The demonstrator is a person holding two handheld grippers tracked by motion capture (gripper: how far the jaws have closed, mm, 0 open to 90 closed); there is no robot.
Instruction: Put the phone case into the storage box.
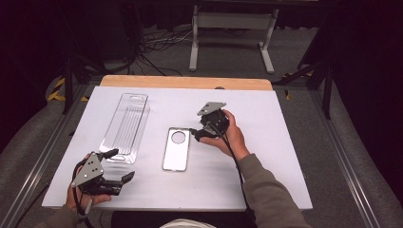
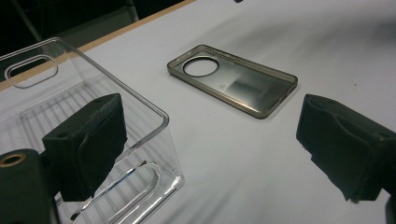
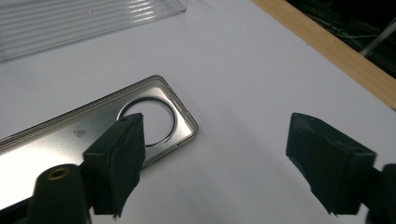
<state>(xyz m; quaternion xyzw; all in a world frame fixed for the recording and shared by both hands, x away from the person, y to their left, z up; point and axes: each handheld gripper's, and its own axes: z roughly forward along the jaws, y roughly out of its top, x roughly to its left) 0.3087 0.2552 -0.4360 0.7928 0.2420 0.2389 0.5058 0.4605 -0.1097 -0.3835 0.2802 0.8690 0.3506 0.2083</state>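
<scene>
A translucent grey phone case (image 1: 177, 149) with a round camera hole lies flat at the middle of the white board. A clear plastic packaging tray (image 1: 126, 126) lies to its left. My right gripper (image 1: 195, 134) hovers open at the case's upper right corner. In the right gripper view one jaw hangs over the hole end of the case (image 3: 56, 135) and the other over bare board, nothing between them. My left gripper (image 1: 122, 165) stands open near the front left, beside the tray's near end. In the left gripper view the tray (image 2: 70, 93) is at left and the case (image 2: 233, 81) ahead.
The white board (image 1: 266, 156) rests on a wooden tabletop whose edge (image 1: 190, 81) shows at the back. Bare board lies to the right of my right hand. A white metal stand (image 1: 233, 28) and cables sit on the floor beyond.
</scene>
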